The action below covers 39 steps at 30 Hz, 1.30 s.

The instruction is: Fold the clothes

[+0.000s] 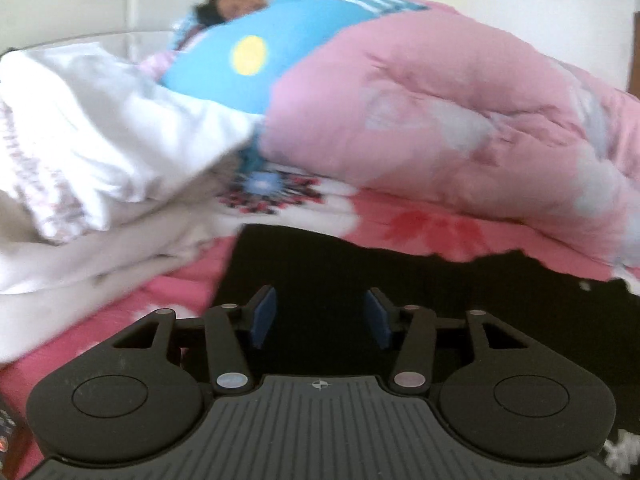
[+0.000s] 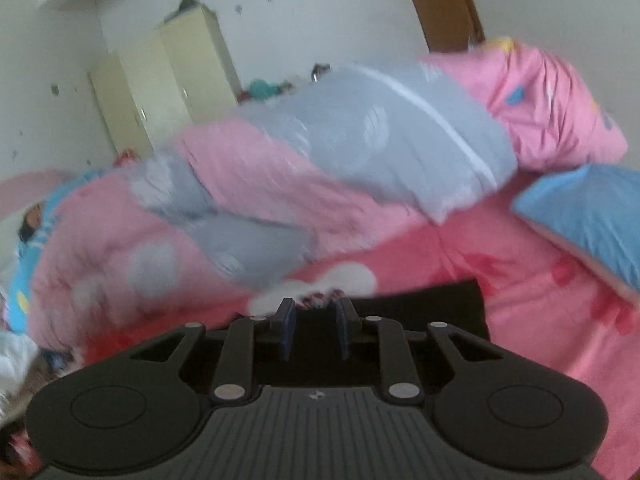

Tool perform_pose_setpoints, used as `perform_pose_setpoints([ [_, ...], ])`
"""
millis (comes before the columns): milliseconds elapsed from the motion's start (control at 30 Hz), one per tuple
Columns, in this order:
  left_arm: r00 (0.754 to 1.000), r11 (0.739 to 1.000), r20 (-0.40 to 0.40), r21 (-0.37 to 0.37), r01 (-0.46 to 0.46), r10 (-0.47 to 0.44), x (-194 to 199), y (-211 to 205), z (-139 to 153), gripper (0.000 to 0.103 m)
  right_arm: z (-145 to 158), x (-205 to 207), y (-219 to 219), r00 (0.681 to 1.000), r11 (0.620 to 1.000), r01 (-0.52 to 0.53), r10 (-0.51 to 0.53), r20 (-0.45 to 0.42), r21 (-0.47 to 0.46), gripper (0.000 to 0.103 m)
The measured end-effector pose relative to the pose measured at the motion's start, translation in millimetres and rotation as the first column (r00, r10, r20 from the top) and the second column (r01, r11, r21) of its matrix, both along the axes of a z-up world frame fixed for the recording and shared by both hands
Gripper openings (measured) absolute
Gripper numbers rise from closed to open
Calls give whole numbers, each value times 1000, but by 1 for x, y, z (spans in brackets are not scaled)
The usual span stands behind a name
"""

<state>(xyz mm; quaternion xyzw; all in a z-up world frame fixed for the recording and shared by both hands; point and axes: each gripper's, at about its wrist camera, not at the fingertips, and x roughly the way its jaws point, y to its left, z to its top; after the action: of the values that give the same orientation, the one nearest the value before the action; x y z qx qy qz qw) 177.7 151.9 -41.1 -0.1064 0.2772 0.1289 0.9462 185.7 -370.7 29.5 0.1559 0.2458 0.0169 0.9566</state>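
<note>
1. Nearest in the left wrist view, the left claw point(image 1: 320, 316) hangs over the black garment point(image 1: 400, 276), its blue pads well apart with nothing between them.
2. In the right wrist view, the right claw point(image 2: 316, 320) has its pads closer together but with a clear gap; it sits at the far edge of the black garment point(image 2: 432, 304), and motion blur hides whether any cloth is caught there.
3. The black garment lies spread on the pink bed sheet point(image 1: 440, 228), flat and dark. Its shape and any fold lines are too dark to read, so it could be laid out for folding or already partly folded.
4. Judged from this, the step in hand is work along the garment's edge; any next grip calls for pads closing on a single edge or corner without gathering the sheet.
5. Just left of the garment lies a heap of white cloth point(image 1: 100, 152).
6. Beyond the garment bulges a pink quilt point(image 1: 440, 112), with a blue cushion point(image 1: 248, 60) behind it.
</note>
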Motion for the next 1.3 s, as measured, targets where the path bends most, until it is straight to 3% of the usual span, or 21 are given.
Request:
perform_pose_setpoints([
  [100,998,999,-41,-11,44,-44,9,-14,-2,51,-31,26,-17,998,1000,-13,13,-55,-5,23],
  [267,995,1000,-100,4,25,-25,16,-21,-17,51,-77,72,-40,990,999,-41,44,-137,26,23],
  [400,995,1000,-100,-1,15,-15,14,-16,-18,51,-105,97,-80,980,999,44,-40,-193,17,22],
  [500,994,1000,-107,-4,12,-12,13,-12,-18,51,-113,85,-133,978,979,146,-121,-170,144,18],
  [600,993,1000,-120,-5,3,-3,11,-11,-13,51,-112,62,-166,949,947,292,-268,-167,136,20],
  [633,992,1000,-124,-7,-5,5,10,-10,-11,51,-111,53,-171,948,941,298,-272,-165,161,21],
  [700,991,1000,-133,-11,-22,20,6,-9,-5,51,-107,37,-175,956,935,277,-245,-159,221,21],
  [833,987,998,-153,-35,-43,37,-10,-10,8,53,-96,20,-147,990,948,116,-86,-114,295,22],
  [967,986,998,-168,-52,-33,23,-30,-14,15,54,-106,21,-128,989,912,-5,65,-133,410,23],
  [1067,984,998,-177,-54,-22,12,-47,-17,19,54,-122,14,-143,975,900,98,0,-224,426,20],
  [1133,983,998,-184,-55,-14,4,-58,-20,23,54,-119,-3,-161,976,875,147,-54,-210,460,24],
  [1233,981,998,-193,-56,-3,-8,-75,-24,27,55,-101,-46,-173,971,899,207,-141,-193,385,24],
  [1300,980,998,-199,-56,10,-21,-86,-28,30,55,-88,-81,-175,978,903,185,-133,-160,386,25],
])
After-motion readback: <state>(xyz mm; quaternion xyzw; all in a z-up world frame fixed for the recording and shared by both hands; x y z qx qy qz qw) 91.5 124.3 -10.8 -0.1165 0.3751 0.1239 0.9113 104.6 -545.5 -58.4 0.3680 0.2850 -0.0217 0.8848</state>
